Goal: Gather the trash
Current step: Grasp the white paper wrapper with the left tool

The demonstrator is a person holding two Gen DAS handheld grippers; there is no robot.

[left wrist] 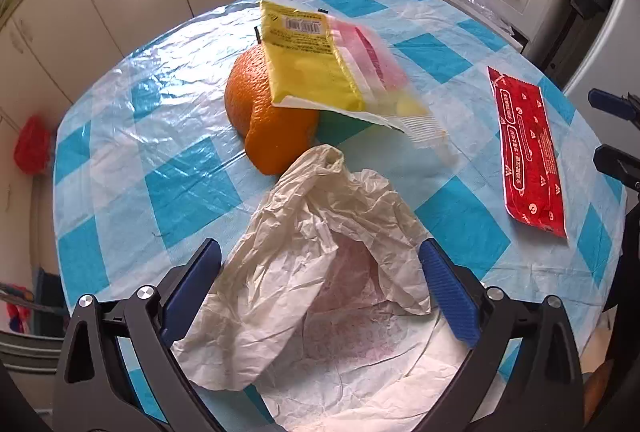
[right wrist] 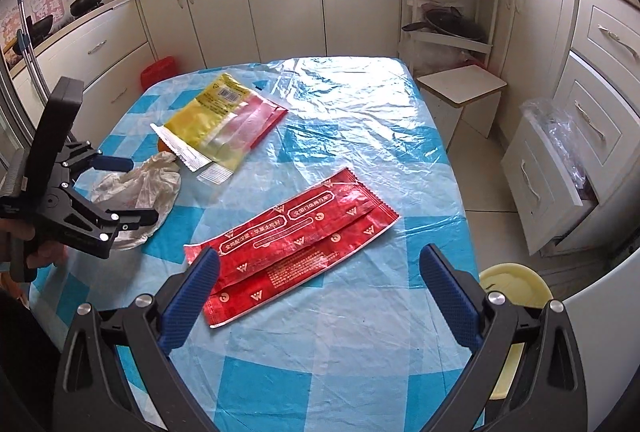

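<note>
A crumpled white paper wrapper (left wrist: 320, 272) lies between the spread fingers of my open left gripper (left wrist: 320, 288); whether they touch it I cannot tell. Just beyond it rests an orange peel (left wrist: 264, 112), with a yellow and pink snack bag (left wrist: 320, 68) leaning on top. A flat red wrapper (left wrist: 528, 152) lies to the right. In the right wrist view my open right gripper (right wrist: 320, 292) hovers over the near end of the red wrapper (right wrist: 292, 244). The left gripper (right wrist: 120, 192) straddles the paper wrapper (right wrist: 140, 188), next to the snack bag (right wrist: 224, 120).
The table (right wrist: 360, 152) has a blue and white checked plastic cover. A yellow bin (right wrist: 516, 296) stands by the table's near right corner, a white stool (right wrist: 460, 88) beyond the far right corner. Cabinets line the walls, with an open drawer (right wrist: 548, 184) on the right.
</note>
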